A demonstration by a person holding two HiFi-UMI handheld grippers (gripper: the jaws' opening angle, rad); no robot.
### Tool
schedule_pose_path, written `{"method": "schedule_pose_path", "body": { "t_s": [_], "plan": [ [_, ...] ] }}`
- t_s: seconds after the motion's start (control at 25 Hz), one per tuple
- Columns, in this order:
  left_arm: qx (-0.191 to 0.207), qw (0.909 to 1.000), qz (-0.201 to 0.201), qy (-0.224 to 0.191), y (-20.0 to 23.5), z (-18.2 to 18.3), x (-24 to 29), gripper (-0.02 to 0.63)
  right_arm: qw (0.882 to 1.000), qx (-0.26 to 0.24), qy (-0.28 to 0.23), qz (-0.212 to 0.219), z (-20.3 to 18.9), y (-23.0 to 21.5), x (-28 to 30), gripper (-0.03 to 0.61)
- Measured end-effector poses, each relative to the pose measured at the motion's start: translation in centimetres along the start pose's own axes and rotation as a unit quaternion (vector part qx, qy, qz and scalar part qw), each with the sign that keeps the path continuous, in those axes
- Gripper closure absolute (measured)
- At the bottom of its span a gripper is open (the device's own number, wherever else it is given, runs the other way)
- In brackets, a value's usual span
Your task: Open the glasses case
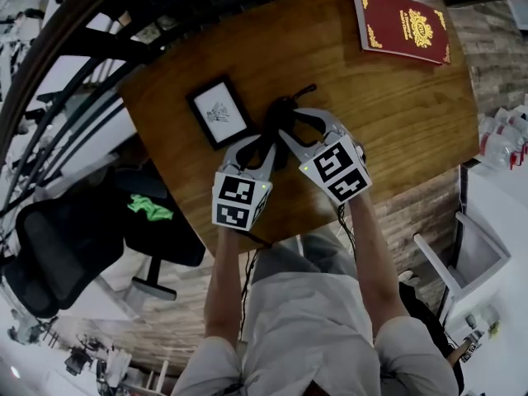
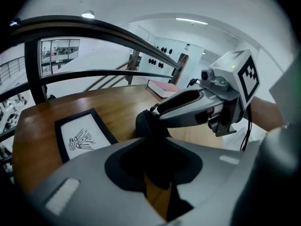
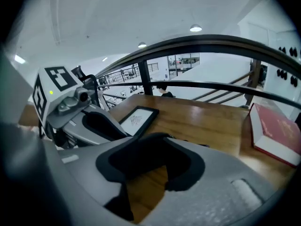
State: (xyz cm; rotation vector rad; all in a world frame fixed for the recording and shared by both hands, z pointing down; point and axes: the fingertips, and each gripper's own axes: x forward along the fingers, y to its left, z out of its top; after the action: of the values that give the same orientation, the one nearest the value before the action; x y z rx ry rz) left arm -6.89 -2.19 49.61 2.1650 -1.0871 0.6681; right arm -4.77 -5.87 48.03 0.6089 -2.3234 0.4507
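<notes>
Okay, the case (image 1: pixel 279 115) sits mid-table (image 1: pixel 396 114), a black soft lump whose long axis runs away from me and slightly to the right in the head view, with its cord trailing off the far end. Both tools are on it from the near side. My left gripper (image 1: pixel 264 143) points almost straight along that axis, and its jaws are drawn narrow on the near end of the case, pinching it as far as I can judge from its own view. My right gripper (image 1: pixel 290 124) comes in across the axis from the right. Its jaws are spread wide and straddle the middle of the case, and I can see bare wood through the gap. So the left is the anchor, and the right is closer to the part that has to lift or peel.
</notes>
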Motion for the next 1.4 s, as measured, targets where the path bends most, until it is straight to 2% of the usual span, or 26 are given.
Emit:
{"method": "schedule_pose_path", "body": {
  "t_s": [0.04,0.08,0.28,0.36,0.6,1.12,1.2,1.24,1.28,1.32,1.4],
  "plan": [
    [0.0,1.0,-0.001,0.0,0.0,0.0,0.0,0.515,1.0,0.01,-0.005,0.002,0.1,0.3,0.0,0.402],
    [0.001,1.0,-0.001,-0.001,-0.1,0.1,0.0,0.515,1.0,0.018,-0.009,-0.005,0.2,0.5,0.0,0.396],
    [0.015,0.9999,-0.002,-0.001,-0.7,0.4,0.4,0.517,0.997,0.029,0.003,-0.076,-0.2,-0.3,0.4,0.387],
    [0.014,0.9999,0.007,-0.002,-0.6,0.4,0.4,0.515,0.996,0.026,0.013,-0.086,-0.5,-0.4,0.1,0.387],
    [0.008,0.9997,0.021,0.008,-0.8,-0.1,0.3,0.494,0.996,0.023,0.026,-0.079,-2.2,-1.0,-1.3,0.388],
    [-0.028,0.9977,0.061,0.009,0.7,-0.5,-0.7,0.478,0.998,-0.005,0.022,-0.057,-2.5,-0.7,-1.7,0.4],
    [-0.028,0.9959,0.085,0.013,1.6,-0.8,-0.9,0.479,0.998,-0.012,0.024,-0.059,-2.7,-0.7,-1.7,0.4],
    [-0.018,0.9928,0.116,0.026,2.7,-1.4,-1.1,0.493,0.997,-0.023,0.036,-0.072,-3.2,-1.2,-1.8,0.409],
    [-0.004,0.9875,0.15,0.048,4.1,-2.4,-1.2,0.601,0.994,-0.036,0.057,-0.091,-4.2,-1.8,-1.9,0.498],
    [0.004,0.9832,0.169,0.069,5.2,-3.5,-1.2,0.598,0.991,-0.042,0.077,-0.104,-5.4,-2.4,-2.1,0.499],
    [-0.017,0.9844,0.156,0.079,5.7,-4.7,-1.5,0.598,0.991,-0.019,0.086,-0.097,-7.2,-2.9,-2.4,0.489]
  ]
}}
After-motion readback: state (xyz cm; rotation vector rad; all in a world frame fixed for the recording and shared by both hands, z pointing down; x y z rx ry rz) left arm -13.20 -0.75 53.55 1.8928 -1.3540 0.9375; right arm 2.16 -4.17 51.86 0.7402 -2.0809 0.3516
